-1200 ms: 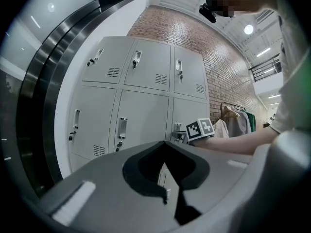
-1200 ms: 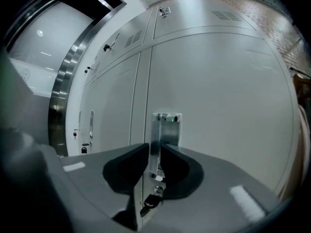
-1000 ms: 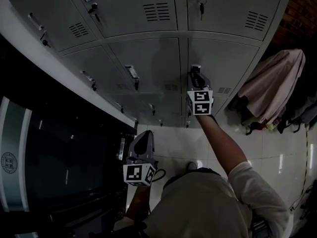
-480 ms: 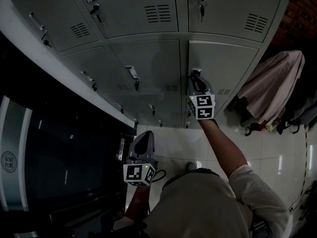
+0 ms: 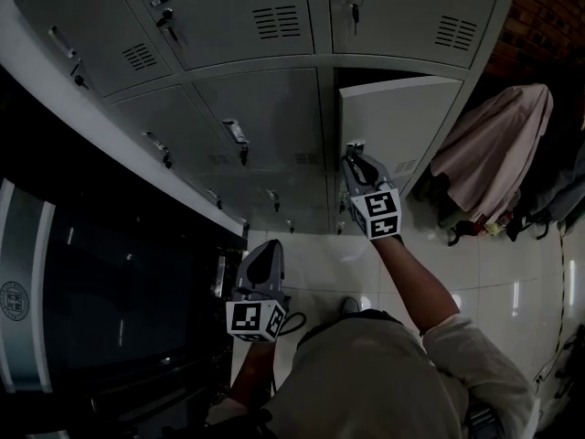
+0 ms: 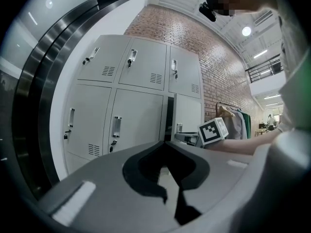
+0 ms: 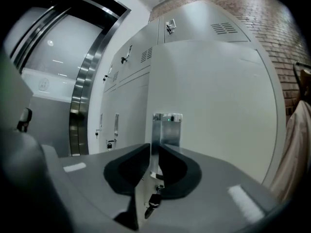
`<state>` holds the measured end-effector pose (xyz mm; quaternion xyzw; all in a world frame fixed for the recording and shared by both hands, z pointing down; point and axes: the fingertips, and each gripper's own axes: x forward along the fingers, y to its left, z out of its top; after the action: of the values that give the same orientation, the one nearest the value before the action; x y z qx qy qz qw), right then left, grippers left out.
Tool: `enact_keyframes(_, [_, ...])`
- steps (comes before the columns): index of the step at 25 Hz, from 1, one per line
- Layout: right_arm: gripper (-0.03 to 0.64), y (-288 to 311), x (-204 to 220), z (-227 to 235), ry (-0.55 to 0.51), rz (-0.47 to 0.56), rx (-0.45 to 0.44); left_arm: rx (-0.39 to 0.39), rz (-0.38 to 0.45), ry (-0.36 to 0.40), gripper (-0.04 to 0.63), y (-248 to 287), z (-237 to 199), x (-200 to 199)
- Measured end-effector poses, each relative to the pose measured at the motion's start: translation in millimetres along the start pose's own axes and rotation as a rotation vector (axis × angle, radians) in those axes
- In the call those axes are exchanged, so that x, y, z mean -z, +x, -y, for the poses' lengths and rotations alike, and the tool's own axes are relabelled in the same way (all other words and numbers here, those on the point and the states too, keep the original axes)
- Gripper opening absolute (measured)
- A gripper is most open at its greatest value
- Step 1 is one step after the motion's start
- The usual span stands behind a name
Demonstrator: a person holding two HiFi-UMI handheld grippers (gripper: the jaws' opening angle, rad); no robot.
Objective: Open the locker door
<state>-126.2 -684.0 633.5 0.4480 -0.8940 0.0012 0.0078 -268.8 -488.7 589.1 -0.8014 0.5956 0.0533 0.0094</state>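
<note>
Close to the body, the left gripper [image 5: 267, 250] hangs idle, jaws together on nothing, probably kept clear of the door's swing. Further out, the right gripper [image 5: 355, 158] has its jaws clamped on the metal handle [image 7: 166, 127] of the locker door [image 5: 402, 122], which stands ajar; pulling should swing it wider. Behind the door, the locker's opening [image 5: 393, 69] is too dark to show any contents.

No legible text, number or brand anywhere. Round pale emblem [image 5: 15, 301] on dark glass panel [image 5: 119, 291] at left: lettering too small to read.
</note>
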Motion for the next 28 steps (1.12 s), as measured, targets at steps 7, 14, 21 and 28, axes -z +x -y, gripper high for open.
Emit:
enact_keyframes(7, [0.054,-42.9,-4.7,-10.3,0.002,0.02,-0.084,0.041,0.007,0.015,0.087,-3.5,20.1,-6.8])
enact_keyframes(14, [0.058,-91.2,-10.5,-11.7,-0.001,0.046,-0.147,0.077,-0.004,0.015,0.087,-2.6,40.3,-4.7])
enact_keyframes(21, [0.028,-153.5,-13.9,-2.7,-0.017,0.078,-0.155,0.134,0.002,0.022,0.087,8.9,67.0,-4.9])
enact_keyframes(28, [0.0,-204.1,2.2,38.2,0.051,0.061,-0.013,0.193,-0.003,0.028,0.087,22.0,91.6,0.6])
